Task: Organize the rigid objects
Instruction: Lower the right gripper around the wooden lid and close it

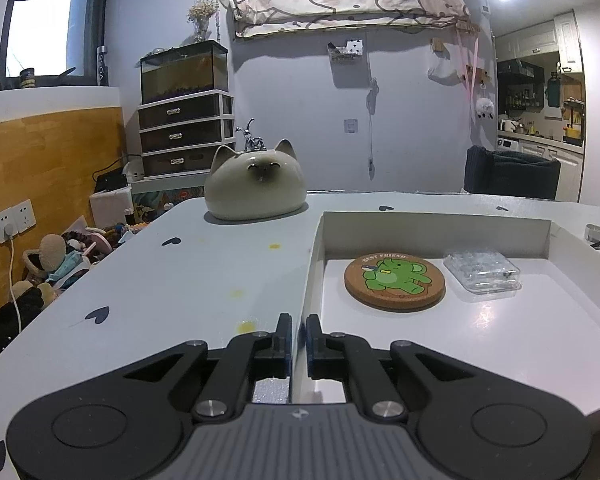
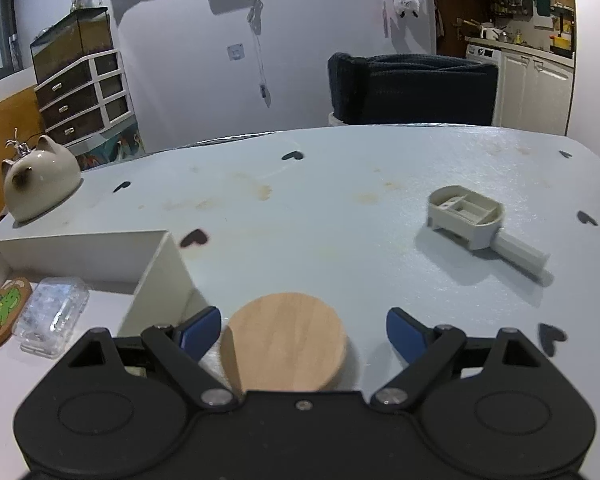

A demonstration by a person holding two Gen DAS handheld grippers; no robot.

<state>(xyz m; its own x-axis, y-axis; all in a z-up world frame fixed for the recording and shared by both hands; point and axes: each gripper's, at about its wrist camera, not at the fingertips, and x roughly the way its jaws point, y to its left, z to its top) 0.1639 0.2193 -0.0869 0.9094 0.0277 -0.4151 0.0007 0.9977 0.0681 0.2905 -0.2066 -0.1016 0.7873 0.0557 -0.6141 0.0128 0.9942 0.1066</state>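
A white open box (image 1: 436, 236) lies on the pale table and holds a cork coaster with a green elephant (image 1: 394, 282) and a clear plastic case (image 1: 482, 274). My left gripper (image 1: 299, 320) is shut on the box's left wall near its front corner, one finger on each side. In the right wrist view a round wooden disc (image 2: 284, 340) lies on the table just right of the box (image 2: 160, 276). My right gripper (image 2: 304, 316) stands open around the disc. Its left pad is close to the rim and its right pad is well clear. The coaster (image 2: 4, 312) and case (image 2: 54, 314) show at left.
A grey plastic part with a handle (image 2: 468, 216) lies on the table at the right. A cream cat-shaped ceramic (image 1: 254, 188) stands at the far left edge of the table (image 2: 340, 200). A dark chair back (image 2: 412, 88) rises behind the table.
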